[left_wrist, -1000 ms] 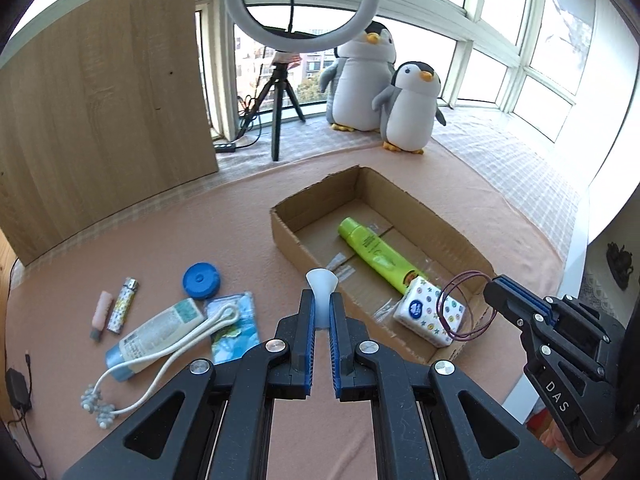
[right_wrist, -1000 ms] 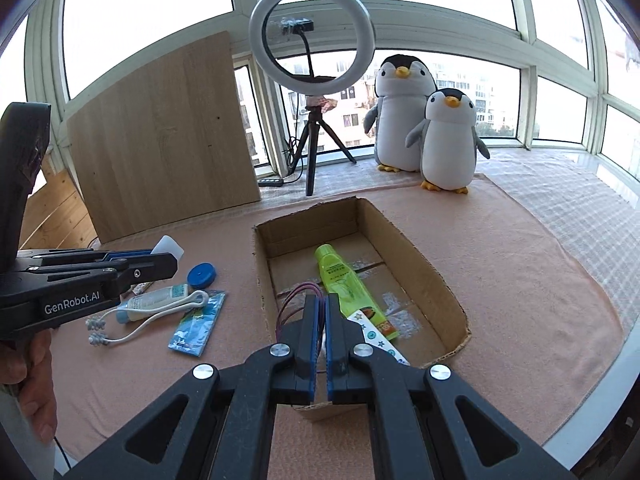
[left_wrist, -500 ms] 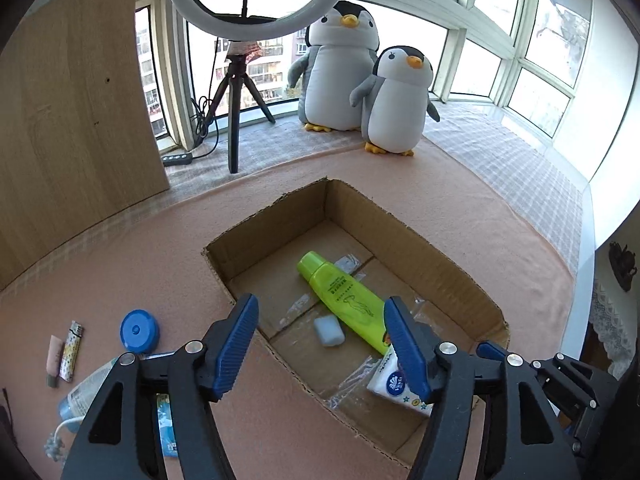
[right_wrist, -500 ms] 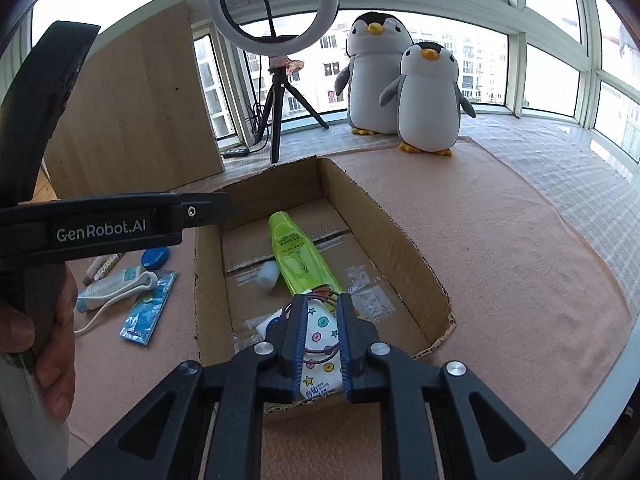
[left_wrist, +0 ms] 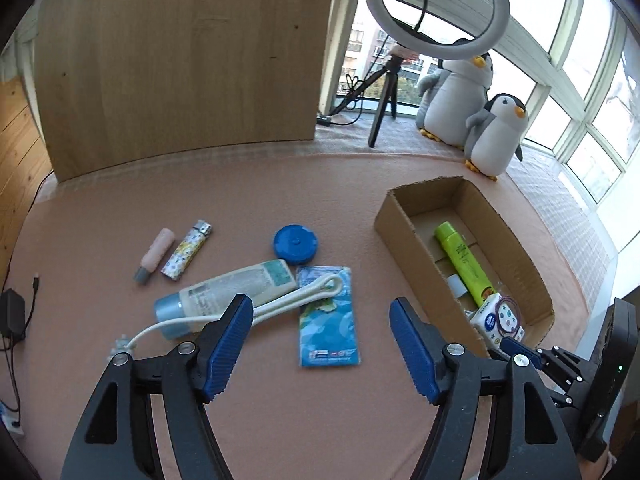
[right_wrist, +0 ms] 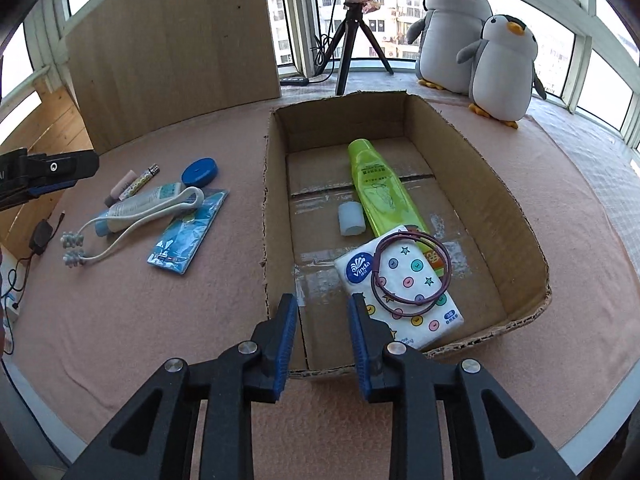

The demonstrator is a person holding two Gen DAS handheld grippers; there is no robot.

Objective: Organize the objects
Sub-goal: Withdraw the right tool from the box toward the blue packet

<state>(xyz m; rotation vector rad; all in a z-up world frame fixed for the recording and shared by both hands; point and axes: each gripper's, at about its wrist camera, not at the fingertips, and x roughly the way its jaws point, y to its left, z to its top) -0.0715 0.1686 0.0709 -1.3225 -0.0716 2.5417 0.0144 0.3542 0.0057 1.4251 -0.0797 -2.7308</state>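
Both tongs hold nothing: the left gripper [left_wrist: 320, 344] is wide open, the right gripper [right_wrist: 322, 338] half open above the cardboard box [right_wrist: 496, 184], where hair ties [right_wrist: 410, 268] lie on a tissue pack [right_wrist: 404, 296].

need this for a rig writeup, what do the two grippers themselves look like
Both match: the left gripper and right gripper are matte black plastic, each with two angular arms with triangular cutouts and round silver screws at the joints. The fingers carry ribbed blue pads on their inner faces. No cables or sleeves show.
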